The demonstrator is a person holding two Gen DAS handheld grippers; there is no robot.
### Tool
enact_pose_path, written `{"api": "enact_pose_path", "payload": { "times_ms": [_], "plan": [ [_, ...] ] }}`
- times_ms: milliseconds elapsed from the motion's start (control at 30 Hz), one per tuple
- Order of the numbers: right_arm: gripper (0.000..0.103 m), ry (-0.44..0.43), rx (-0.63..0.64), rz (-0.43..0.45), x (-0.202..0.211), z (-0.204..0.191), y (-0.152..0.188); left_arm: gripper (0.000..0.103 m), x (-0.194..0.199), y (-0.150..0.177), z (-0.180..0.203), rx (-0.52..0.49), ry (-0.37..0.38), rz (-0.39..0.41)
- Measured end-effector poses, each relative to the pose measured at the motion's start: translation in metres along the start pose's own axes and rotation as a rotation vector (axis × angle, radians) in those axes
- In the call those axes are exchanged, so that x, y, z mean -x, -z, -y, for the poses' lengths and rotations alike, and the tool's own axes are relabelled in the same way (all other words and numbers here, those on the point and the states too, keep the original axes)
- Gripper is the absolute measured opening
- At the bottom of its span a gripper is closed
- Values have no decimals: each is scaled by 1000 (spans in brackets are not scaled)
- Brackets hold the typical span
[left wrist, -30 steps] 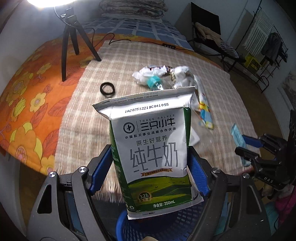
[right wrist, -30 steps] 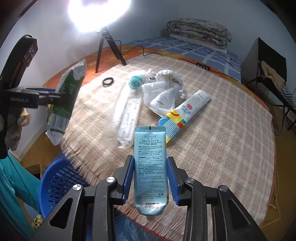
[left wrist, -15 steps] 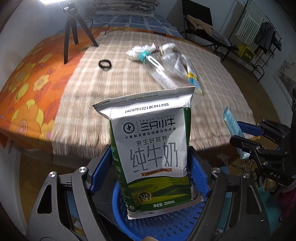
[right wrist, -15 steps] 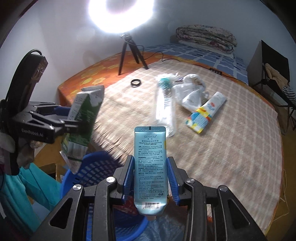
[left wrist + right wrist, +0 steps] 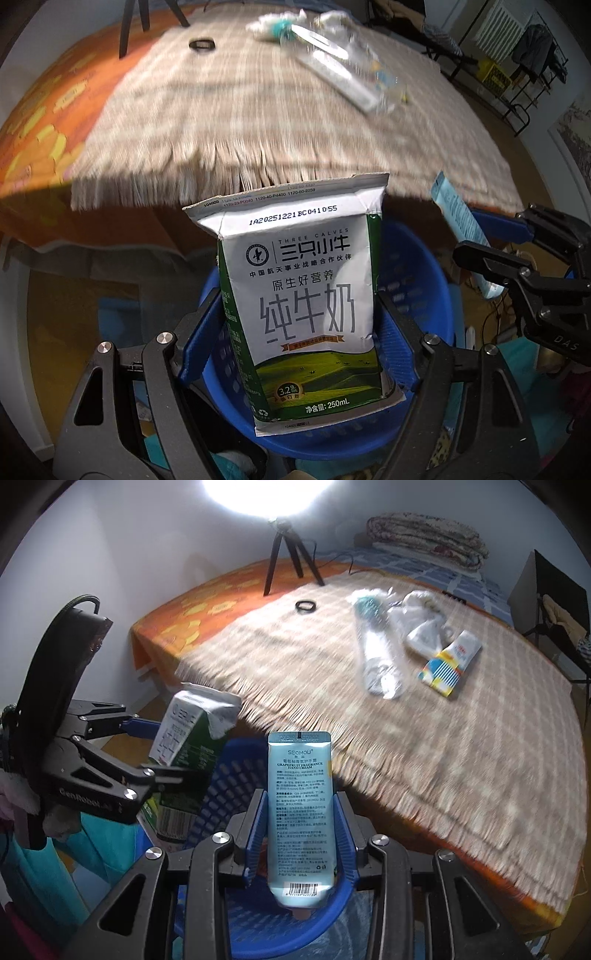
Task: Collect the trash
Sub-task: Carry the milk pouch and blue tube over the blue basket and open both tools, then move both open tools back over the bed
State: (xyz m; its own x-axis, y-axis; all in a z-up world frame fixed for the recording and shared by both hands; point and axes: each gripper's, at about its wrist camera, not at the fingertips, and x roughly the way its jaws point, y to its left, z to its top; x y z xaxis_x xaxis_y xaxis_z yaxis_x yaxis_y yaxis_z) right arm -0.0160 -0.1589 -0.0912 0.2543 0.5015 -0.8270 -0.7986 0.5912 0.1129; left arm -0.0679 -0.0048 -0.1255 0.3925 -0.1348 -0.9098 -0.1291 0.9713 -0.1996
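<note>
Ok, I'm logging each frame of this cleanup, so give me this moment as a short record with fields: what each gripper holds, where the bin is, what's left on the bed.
left gripper: shut on milk carton, held upright
right gripper: shut on hand cream tube
blue basket: on the floor by the bed edge, below both grippers
left on blanket: plastic bottle, striped tube, crumpled plastic bags, black ring
dropped yet: neither item

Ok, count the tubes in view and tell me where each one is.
2. The blue hand cream tube is clamped in the right claw above the blue basket. The striped tube lies on the checked cloth. Others may hide under the crumpled plastic.
</note>
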Motion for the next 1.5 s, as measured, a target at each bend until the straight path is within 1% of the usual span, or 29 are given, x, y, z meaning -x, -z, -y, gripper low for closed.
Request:
{"api": "enact_pose_path", "payload": {
  "times_ms": [233,500,767,1000,1067,1133,1200,1300,1433,1500],
  "plan": [
    [36,-15,-9,-47,-17,-7,13,80,-22,17,0,-9,-6,-64],
    [36,-41,-46,-105,-37,-5,26,80,-39,31,1,-13,-11,-117],
    [36,-53,-52,-137,-52,-7,31,81,-49,29,5,-30,-9,-140],
    [37,-56,-62,-143,-58,-6,31,81,-62,28,0,-32,-10,-171],
    [39,-54,-60,-145,-59,-6,31,81,-67,24,-2,-27,-13,-175],
    [53,-45,-56,-141,-59,-6,31,81,-67,26,-3,-24,-15,-176],
    [58,-37,-55,-136,-58,-6,31,81,-70,29,-6,-20,-15,-176],
    [59,-37,-62,-132,-57,-5,30,81,-69,28,-11,-17,-16,-174],
    [63,-33,-67,-130,-53,-1,31,81,-68,28,-12,-18,-16,-169],
    [64,-32,-67,-129,-52,-1,31,81,-63,26,-6,-20,-17,-165]
  ]
}}
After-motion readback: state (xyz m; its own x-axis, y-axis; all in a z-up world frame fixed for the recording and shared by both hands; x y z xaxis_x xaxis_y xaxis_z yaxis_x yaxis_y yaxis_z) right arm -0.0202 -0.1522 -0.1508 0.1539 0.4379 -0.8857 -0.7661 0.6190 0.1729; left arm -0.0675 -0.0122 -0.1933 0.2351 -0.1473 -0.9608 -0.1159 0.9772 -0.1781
